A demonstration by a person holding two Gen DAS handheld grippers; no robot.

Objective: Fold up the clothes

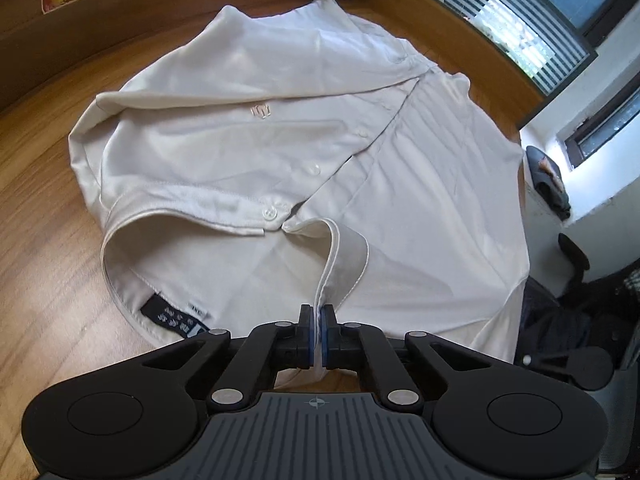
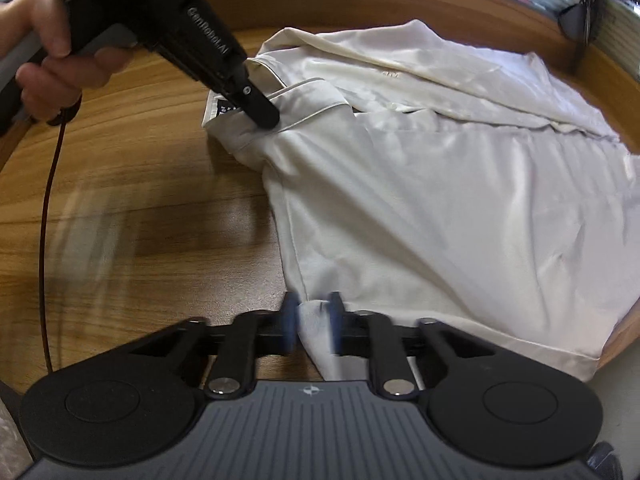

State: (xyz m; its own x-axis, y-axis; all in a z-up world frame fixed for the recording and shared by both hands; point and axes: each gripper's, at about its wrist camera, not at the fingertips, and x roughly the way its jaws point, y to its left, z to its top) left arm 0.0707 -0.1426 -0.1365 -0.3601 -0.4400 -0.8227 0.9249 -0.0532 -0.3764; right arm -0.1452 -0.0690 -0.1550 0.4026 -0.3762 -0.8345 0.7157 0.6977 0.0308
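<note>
- White shirt (image 1: 248,148) spread flat on the wooden bench (image 1: 44,240), buttons up (collar end nearest the left gripper).
- Left gripper (image 1: 319,314): fingers pressed together, pinching the collar (image 1: 344,256).
- Right gripper (image 2: 313,314): fingers pinching a shoulder edge of the shirt (image 2: 420,216), picture blurred there.
- Hand (image 2: 56,56) holding the left gripper (image 2: 262,118) at the collar (image 2: 316,92).

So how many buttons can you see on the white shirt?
3 on the shirt placket: one by the collar, one midway, one farther up. Folds may hide more.
</note>
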